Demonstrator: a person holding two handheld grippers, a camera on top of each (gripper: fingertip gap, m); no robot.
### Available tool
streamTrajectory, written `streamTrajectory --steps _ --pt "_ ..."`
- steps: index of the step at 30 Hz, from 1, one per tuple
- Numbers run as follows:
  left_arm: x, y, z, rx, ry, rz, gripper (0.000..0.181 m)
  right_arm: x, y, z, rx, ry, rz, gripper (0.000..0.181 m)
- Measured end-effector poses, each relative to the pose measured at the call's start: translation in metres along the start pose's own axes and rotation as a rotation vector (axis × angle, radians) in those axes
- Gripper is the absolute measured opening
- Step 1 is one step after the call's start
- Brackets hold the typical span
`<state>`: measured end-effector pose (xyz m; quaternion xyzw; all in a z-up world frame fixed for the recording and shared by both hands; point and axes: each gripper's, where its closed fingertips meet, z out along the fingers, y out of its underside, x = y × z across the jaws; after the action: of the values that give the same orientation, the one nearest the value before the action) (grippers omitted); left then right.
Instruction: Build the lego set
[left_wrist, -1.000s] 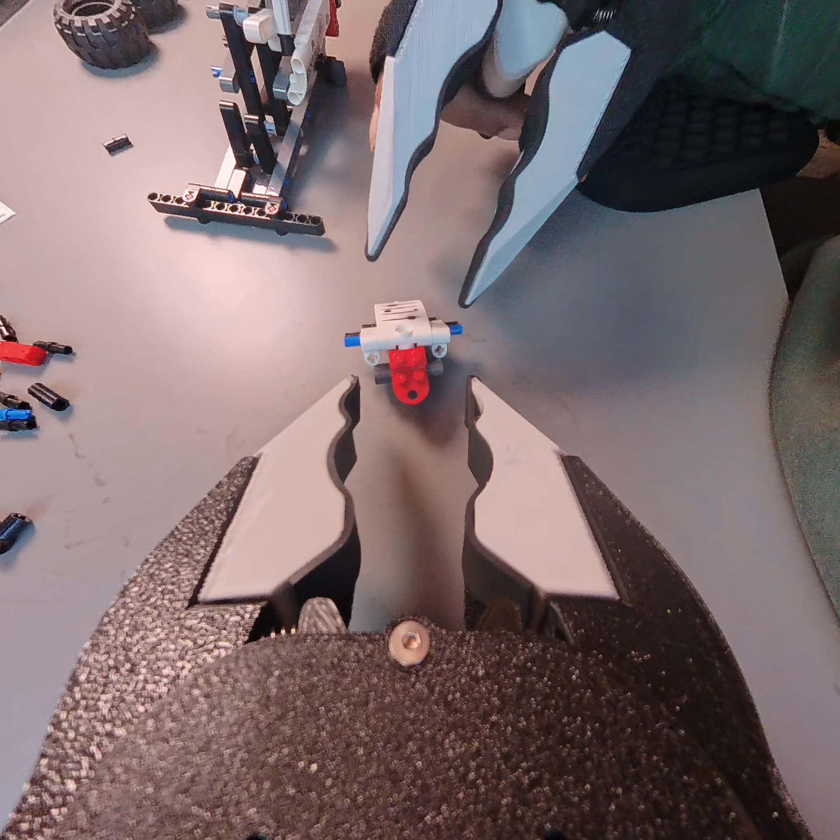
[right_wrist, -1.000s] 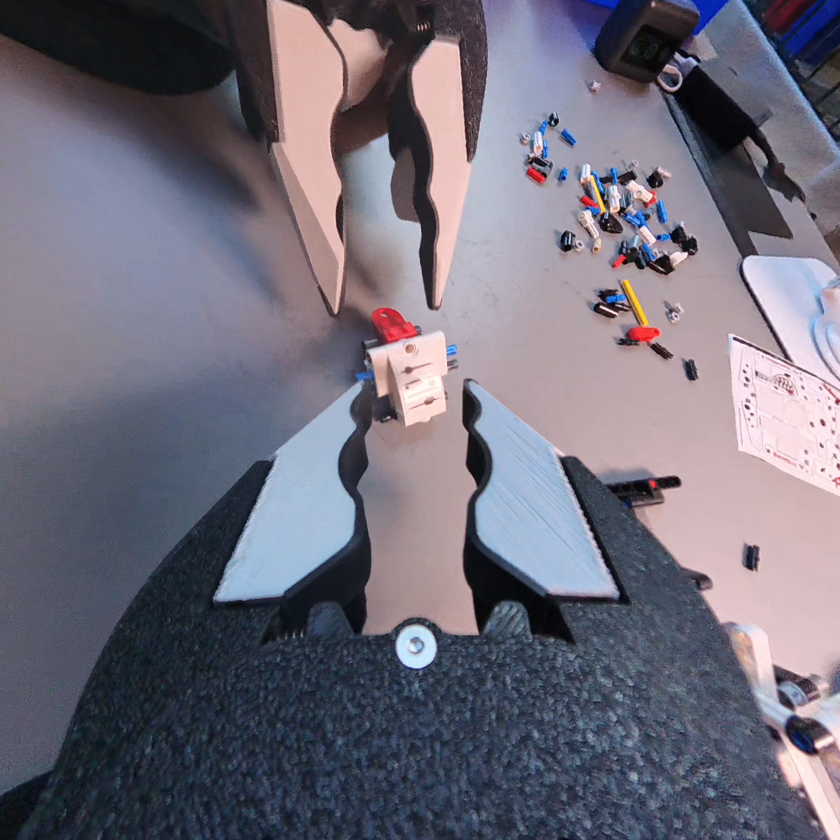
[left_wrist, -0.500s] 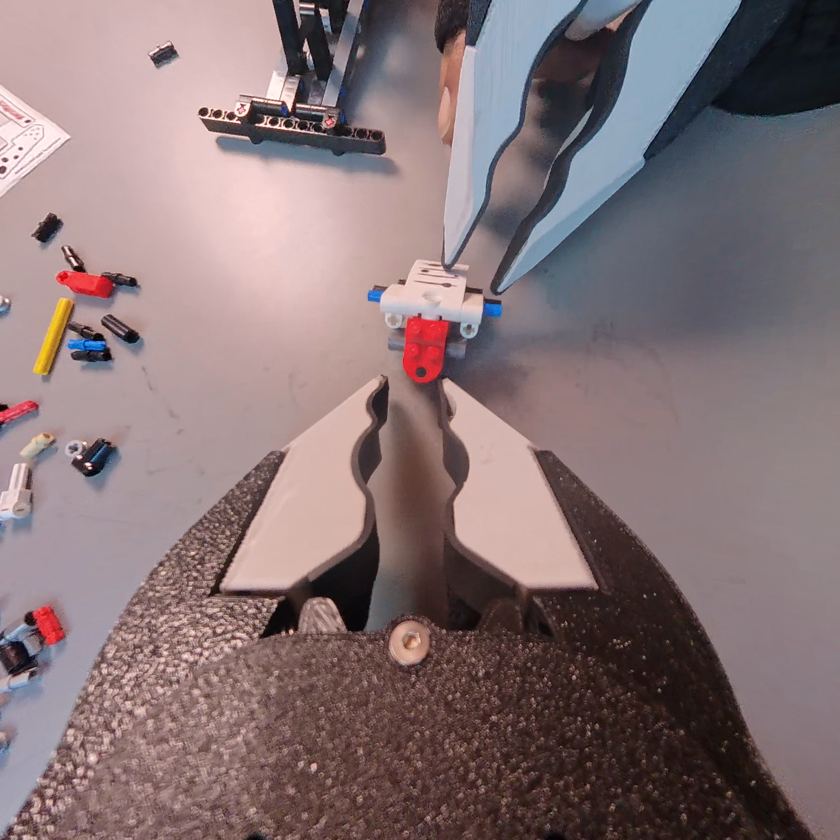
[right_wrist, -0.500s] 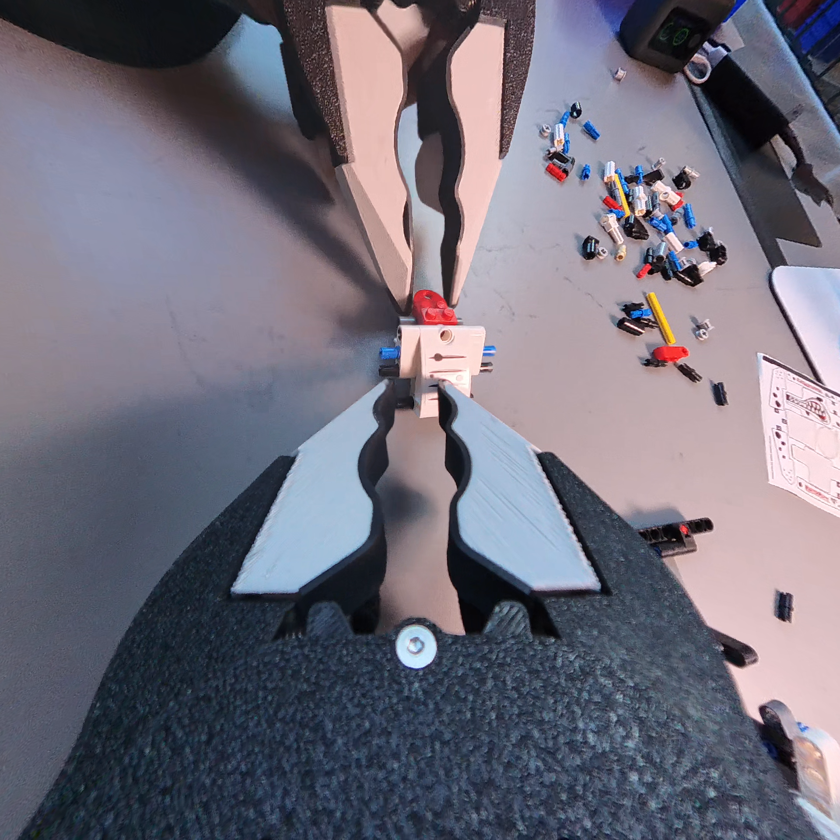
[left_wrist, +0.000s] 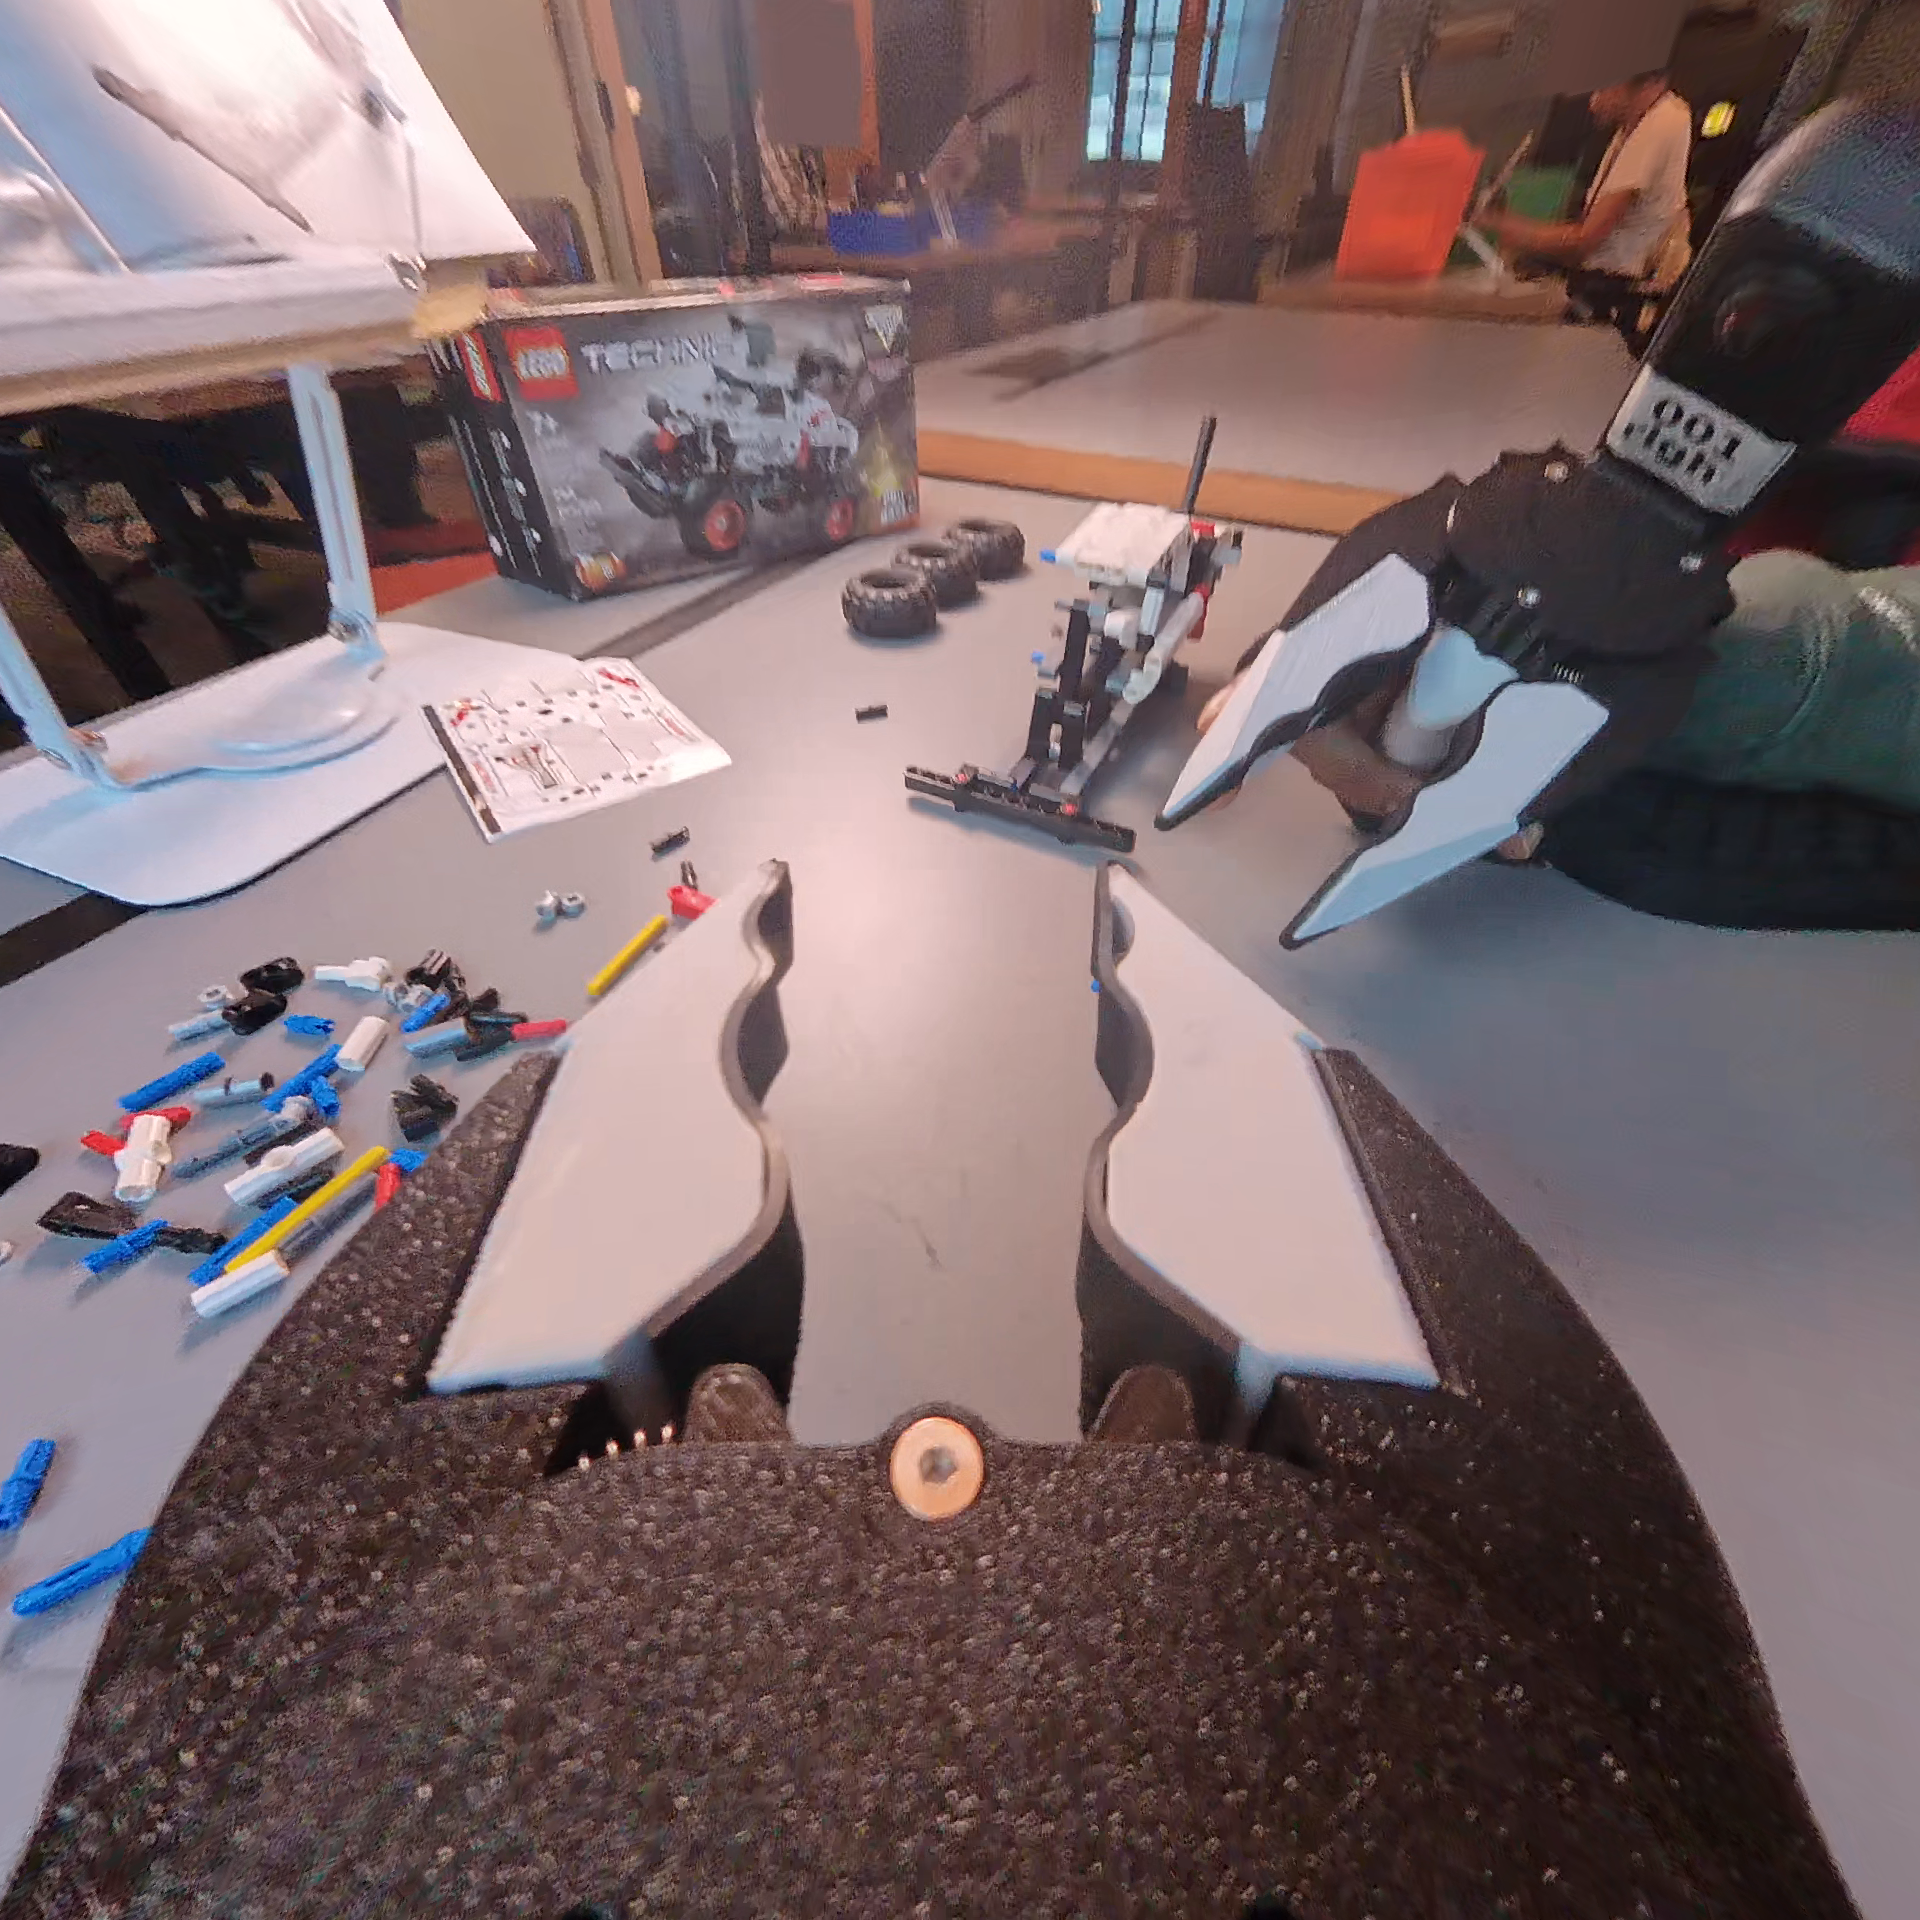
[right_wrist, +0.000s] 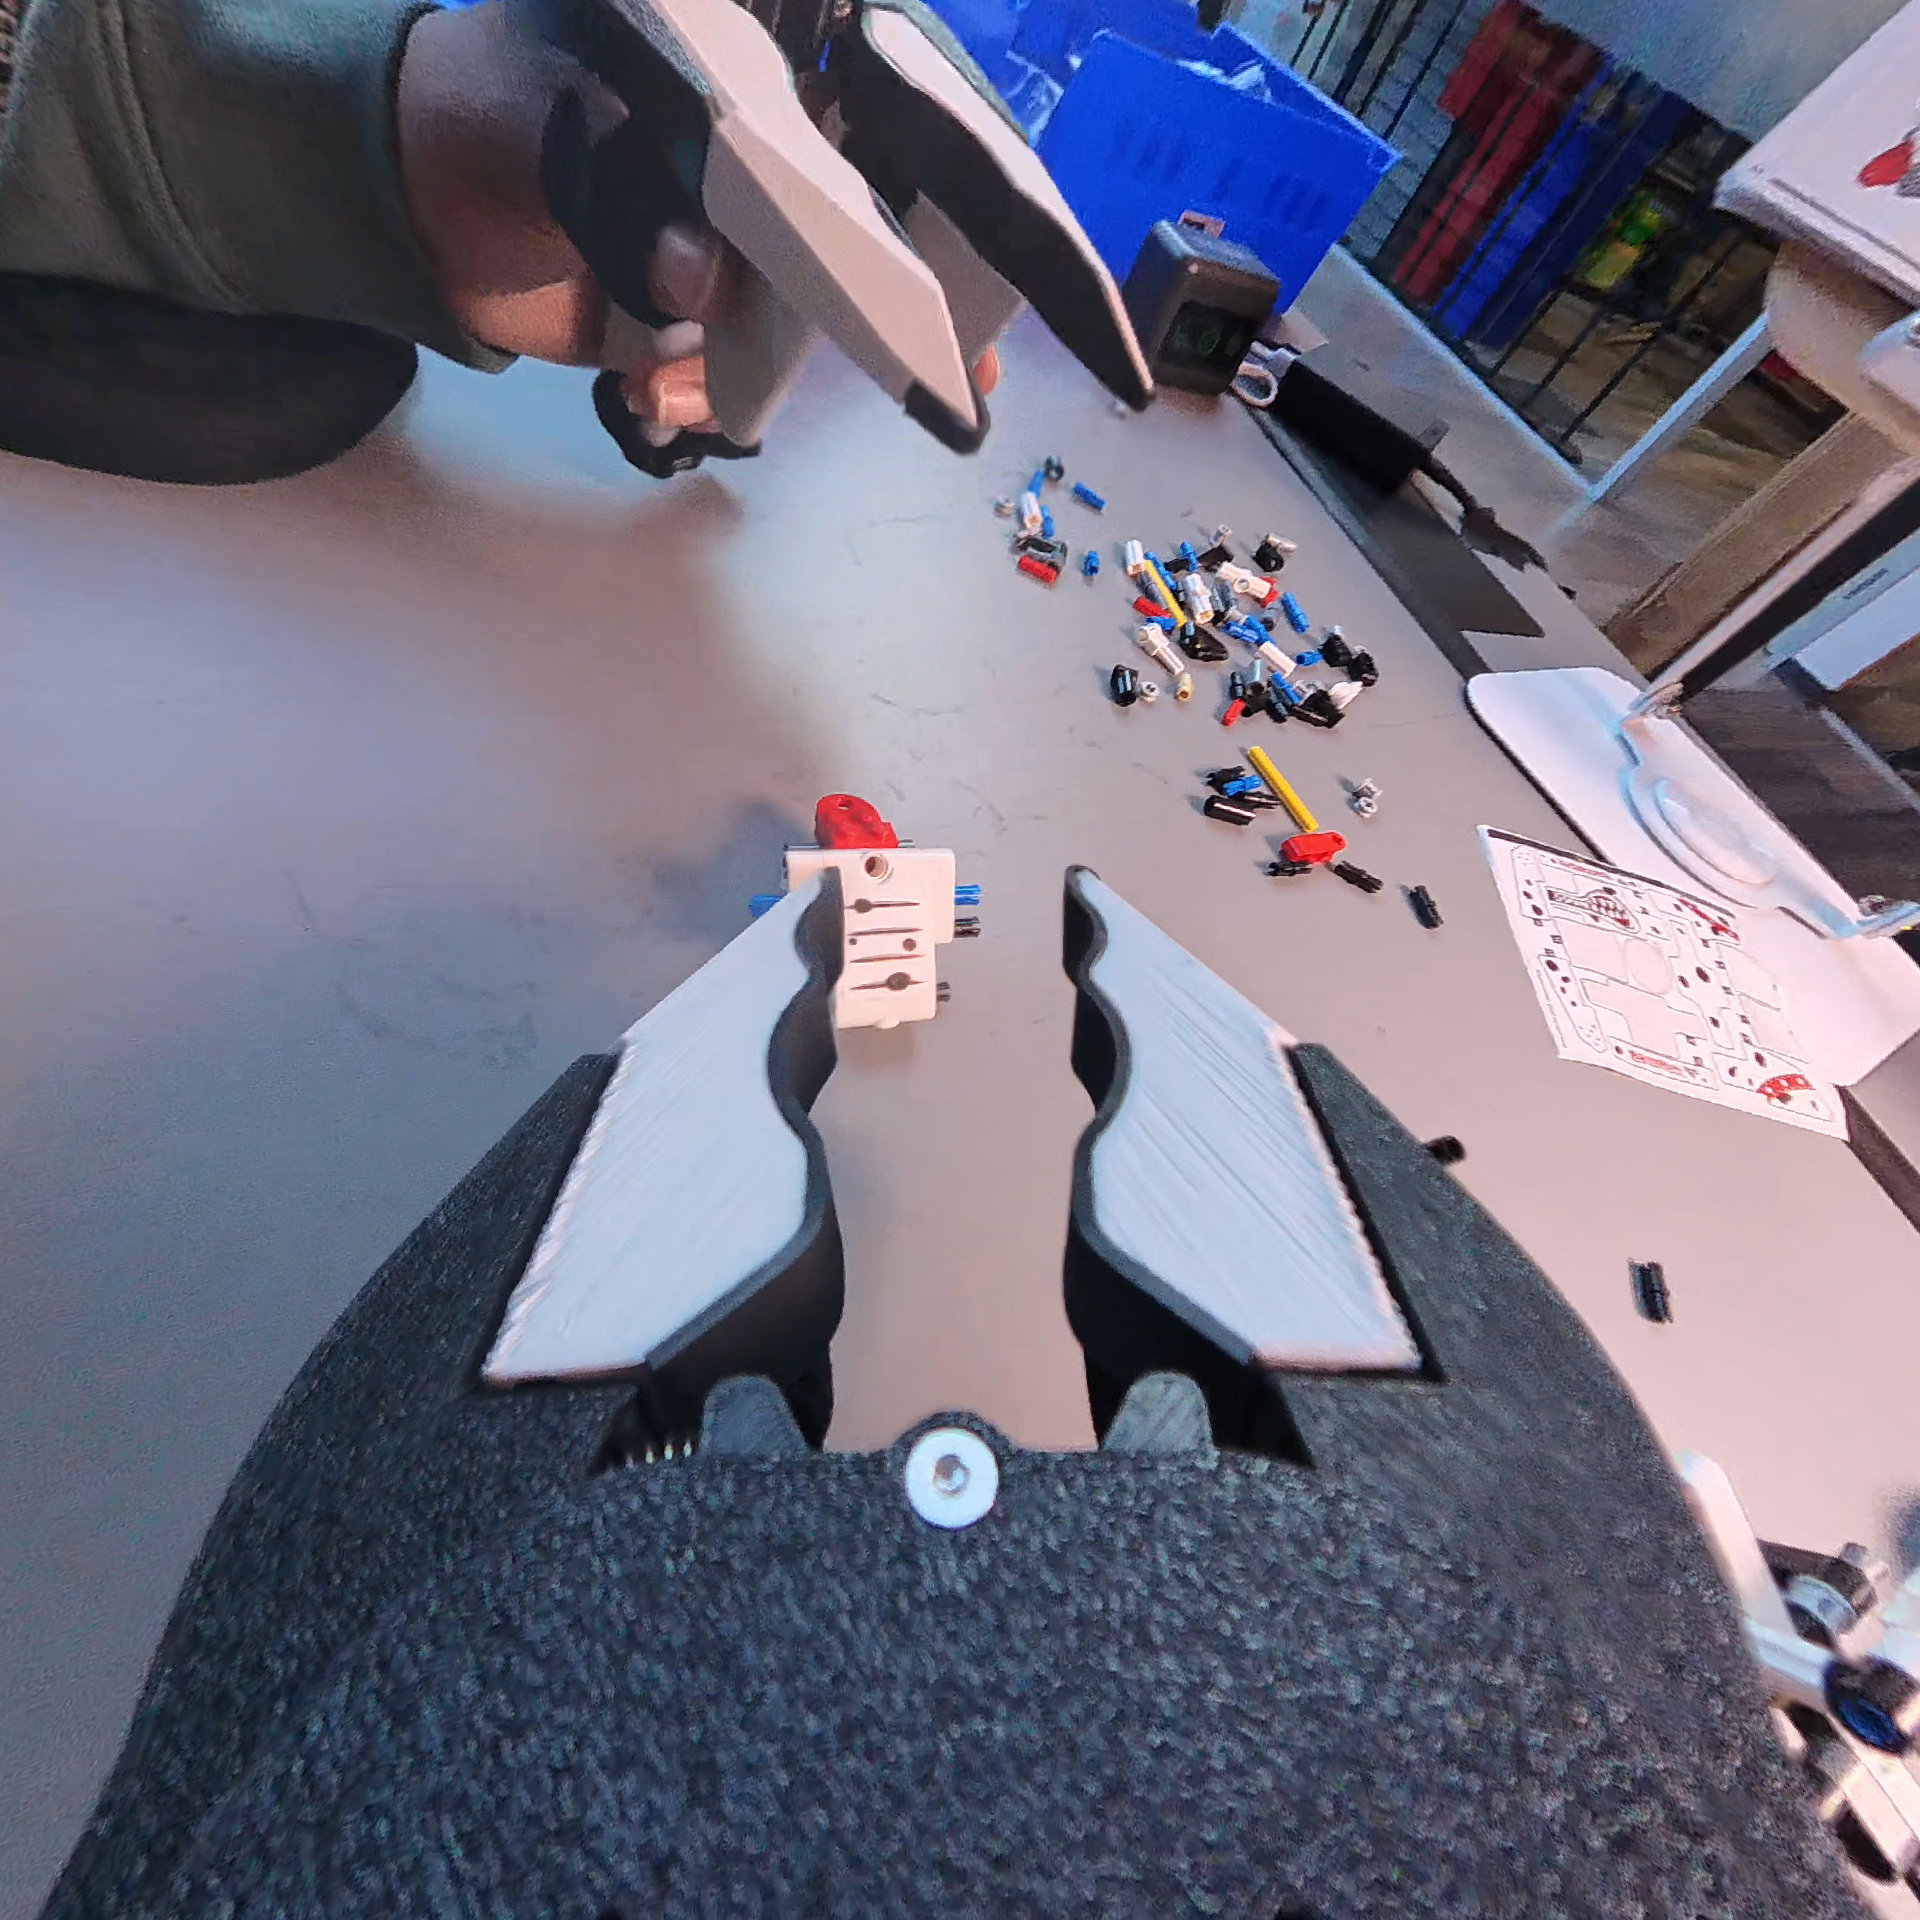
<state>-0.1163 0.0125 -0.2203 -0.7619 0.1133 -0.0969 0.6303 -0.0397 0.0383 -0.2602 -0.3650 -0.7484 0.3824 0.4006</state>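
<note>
On grey tabletop (right_wrist: 416, 790), workshop room behind: blue bins (right_wrist: 1195, 156) far right in right wrist view, shelving beyond, a person seated far back in left wrist view. Set box (left_wrist: 686, 436) stands at far left of desk, 3 black tyres (left_wrist: 925, 577) just right of it, sticker sheet (left_wrist: 571, 743) flat nearer, white stand base (left_wrist: 208, 758) left of that.

Small sub-assembly (right_wrist: 883, 925) (white block w/ red piece at far end, blue pins sticking out both sides) lies flat on table; long axis runs near-to-far in right wrist view, red end pointing away from the camera. It sits at tip of right gripper (right_wrist: 951, 883), touching or just beside the left finger (right_wrist: 707, 1122), partly hidden by it, not centred betw. the jaws. Right jaws spread, nothing pinched.

Left gripper (left_wrist: 940, 883) raised off table, tilted, jaws spread wide, empty; in its own view only a blue pin tip of the sub-assembly peeks past a finger edge.

Partly built chassis (left_wrist: 1101, 665) stands far centre, leaning. Loose parts pile (left_wrist: 281, 1101) (blue, black, white, yellow pins/axles) left of left gripper.
</note>
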Motion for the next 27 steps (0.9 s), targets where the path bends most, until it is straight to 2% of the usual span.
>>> streamTrajectory --steps 3,6,13,15,22,27 --pt "-0.008 -0.019 -0.01 0.118 -0.039 -0.017 0.068 0.006 -0.002 -0.002 0.035 0.033 -0.005 0.04" --pt "-0.014 -0.032 -0.018 0.205 -0.065 -0.051 0.065 0.008 -0.011 -0.004 0.097 0.04 0.008 0.033" --pt "-0.035 -0.035 -0.036 0.228 -0.156 -0.12 0.01 0.028 -0.018 -0.01 0.166 0.124 0.088 0.032" --pt "-0.044 -0.034 -0.042 0.218 -0.202 -0.114 0.0 0.036 -0.018 -0.012 0.182 0.148 0.133 0.032" --pt "-0.073 -0.037 -0.065 0.207 -0.373 -0.07 0.0 0.055 -0.02 -0.019 0.216 0.233 0.203 0.031" --pt "-0.081 -0.04 -0.075 0.228 -0.421 -0.047 0.006 0.076 -0.033 -0.035 0.282 0.341 0.18 0.0"
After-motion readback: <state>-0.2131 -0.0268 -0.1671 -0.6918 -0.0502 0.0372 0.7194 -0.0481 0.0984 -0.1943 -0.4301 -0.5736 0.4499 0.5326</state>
